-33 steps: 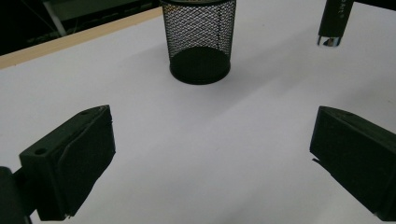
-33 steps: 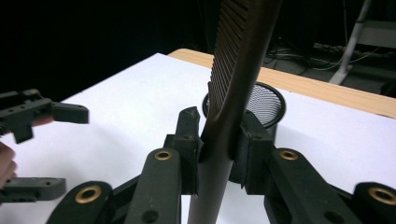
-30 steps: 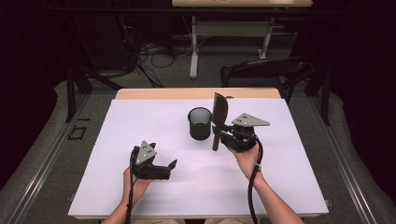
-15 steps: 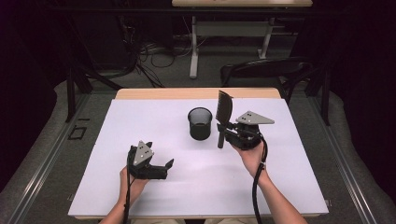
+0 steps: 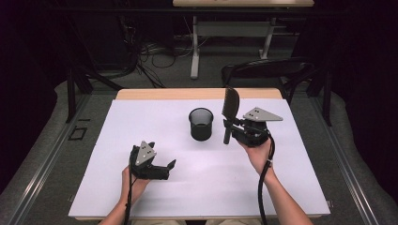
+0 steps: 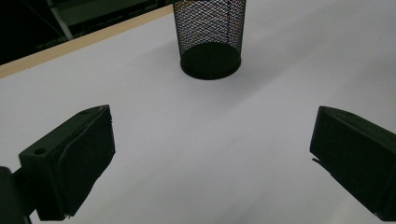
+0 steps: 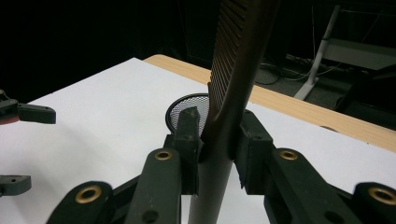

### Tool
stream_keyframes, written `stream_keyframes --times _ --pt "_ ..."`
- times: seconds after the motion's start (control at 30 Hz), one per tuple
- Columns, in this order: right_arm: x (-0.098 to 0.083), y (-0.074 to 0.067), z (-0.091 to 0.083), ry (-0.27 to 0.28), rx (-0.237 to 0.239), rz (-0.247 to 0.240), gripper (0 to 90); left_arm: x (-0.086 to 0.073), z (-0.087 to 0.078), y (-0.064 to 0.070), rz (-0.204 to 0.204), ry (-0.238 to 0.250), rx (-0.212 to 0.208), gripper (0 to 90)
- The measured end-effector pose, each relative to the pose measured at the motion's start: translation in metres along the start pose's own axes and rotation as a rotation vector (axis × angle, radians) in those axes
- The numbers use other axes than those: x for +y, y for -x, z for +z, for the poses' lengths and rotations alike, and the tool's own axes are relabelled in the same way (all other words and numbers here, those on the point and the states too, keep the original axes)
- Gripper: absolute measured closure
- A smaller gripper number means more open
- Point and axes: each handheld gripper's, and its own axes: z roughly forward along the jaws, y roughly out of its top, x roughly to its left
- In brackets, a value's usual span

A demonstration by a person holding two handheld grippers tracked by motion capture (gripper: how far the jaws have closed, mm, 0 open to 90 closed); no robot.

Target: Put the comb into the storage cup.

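Observation:
A black mesh cup (image 5: 201, 123) stands upright in the middle of the white-covered table (image 5: 141, 122). Just right of it, my right gripper (image 5: 228, 127) is shut on the handle of a black comb (image 5: 230, 105), which stands nearly upright above the jaws. In the right gripper view the comb (image 7: 238, 60) rises between the pads, with the cup (image 7: 187, 109) behind it. My left gripper (image 5: 170, 167) rests near the front left, open, holding nothing. The left gripper view has the cup (image 6: 209, 37) ahead and bare white sheet between the jaws.
The table's far wooden edge (image 5: 197, 93) runs behind the cup. A dark chair (image 5: 267, 70) and a desk leg (image 5: 195, 51) with cables stand on the floor beyond. White sheet stretches wide around both hands.
The right gripper has drifted slightly to the right with the comb, which now stands a bit more upright. The left gripper has stayed where it was.

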Motion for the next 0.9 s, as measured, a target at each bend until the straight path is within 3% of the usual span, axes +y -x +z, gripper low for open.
stream_keyframes --times 0.47,0.9 --pt "0.015 -0.001 0.002 0.002 -0.001 -0.025 73.3 0.0 -0.002 -0.001 -0.007 0.011 0.007 0.1" --pt "0.036 -0.002 0.002 0.01 -0.01 -0.084 73.3 -0.001 -0.001 -0.004 -0.022 0.006 0.003 0.1"
